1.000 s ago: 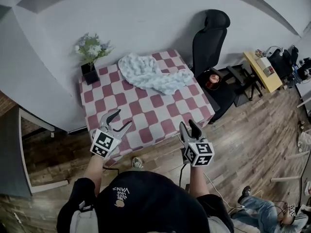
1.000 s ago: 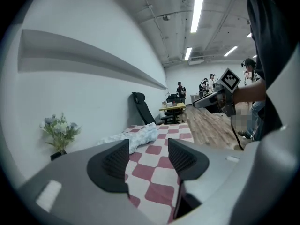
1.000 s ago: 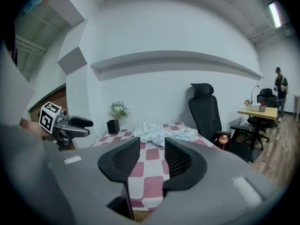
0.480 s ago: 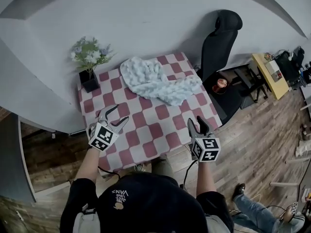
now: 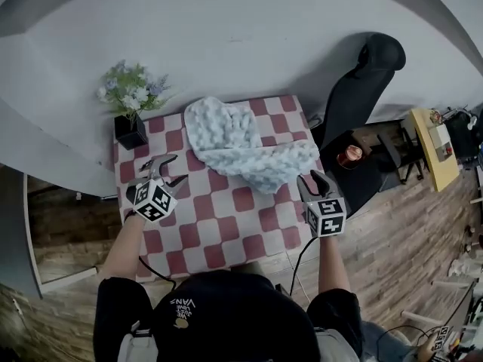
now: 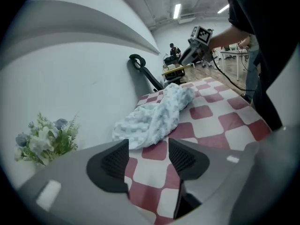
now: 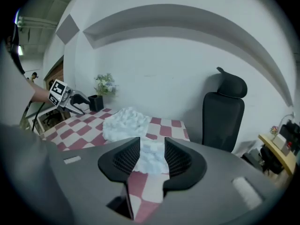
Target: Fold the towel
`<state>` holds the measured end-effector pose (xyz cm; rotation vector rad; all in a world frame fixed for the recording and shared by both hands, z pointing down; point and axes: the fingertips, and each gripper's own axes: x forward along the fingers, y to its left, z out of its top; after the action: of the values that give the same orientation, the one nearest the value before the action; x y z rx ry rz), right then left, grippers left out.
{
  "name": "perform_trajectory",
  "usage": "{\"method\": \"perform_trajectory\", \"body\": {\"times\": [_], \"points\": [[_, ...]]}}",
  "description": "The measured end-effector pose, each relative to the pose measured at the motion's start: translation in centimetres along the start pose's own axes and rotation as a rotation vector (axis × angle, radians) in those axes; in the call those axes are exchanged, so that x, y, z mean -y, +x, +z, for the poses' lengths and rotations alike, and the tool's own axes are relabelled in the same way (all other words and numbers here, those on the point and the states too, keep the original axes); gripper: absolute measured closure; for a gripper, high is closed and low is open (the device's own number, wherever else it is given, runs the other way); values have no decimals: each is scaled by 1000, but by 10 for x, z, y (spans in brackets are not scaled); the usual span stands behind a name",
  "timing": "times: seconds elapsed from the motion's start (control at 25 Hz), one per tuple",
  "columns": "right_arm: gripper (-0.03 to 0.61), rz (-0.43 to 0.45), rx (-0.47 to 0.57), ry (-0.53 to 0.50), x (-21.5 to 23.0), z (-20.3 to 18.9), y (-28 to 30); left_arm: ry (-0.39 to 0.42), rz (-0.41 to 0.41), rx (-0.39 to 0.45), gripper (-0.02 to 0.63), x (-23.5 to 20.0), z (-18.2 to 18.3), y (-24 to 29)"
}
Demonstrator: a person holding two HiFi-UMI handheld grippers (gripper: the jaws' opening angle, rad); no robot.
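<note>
We see a nubby, pale-blue towel crumpled on the red-and-white checkered tabletop by a white wall, with left gripper and right gripper jaws parted, empty.

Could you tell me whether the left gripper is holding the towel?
No, the left gripper stands open over the checked tablecloth, the towel lying beyond it.

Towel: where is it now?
In the head view, the towel lies crumpled on the checkered table's far right part, between the flower pot and the black chair.
</note>
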<state>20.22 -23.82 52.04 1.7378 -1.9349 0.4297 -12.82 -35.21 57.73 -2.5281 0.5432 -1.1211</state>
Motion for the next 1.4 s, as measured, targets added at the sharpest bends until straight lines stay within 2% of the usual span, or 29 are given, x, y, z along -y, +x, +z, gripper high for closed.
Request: {"method": "perform_trajectory", "body": {"times": [0.2,0.48,0.6,0.88,1.16,1.24,1.28,1.32,1.4], "points": [[426,37,-95,-75,53,-2,56,49,-35,-113,371,-7,-19,39],[426,62,-228,-59,111,-22,134,143,-63,-256,371,-29,-43,79],[426,69,-279,-40,122,-35,161,210,-81,-310,371,-42,-52,94],[420,131,-404,-15,120,-70,195,401,-157,-376,371,-64,-51,131],[420,152,-430,5,117,-81,200,574,-317,-412,367,-56,-61,152],[443,158,-433,-1,116,-81,199,598,-360,-410,370,-54,-60,152],[488,158,-436,-5,115,-81,198,611,-389,-415,370,-51,-61,152],[538,155,-436,-8,114,-81,197,626,-426,-425,384,-47,-63,151],[548,137,-416,3,114,-76,195,659,-510,-448,476,-38,-68,148]]}}
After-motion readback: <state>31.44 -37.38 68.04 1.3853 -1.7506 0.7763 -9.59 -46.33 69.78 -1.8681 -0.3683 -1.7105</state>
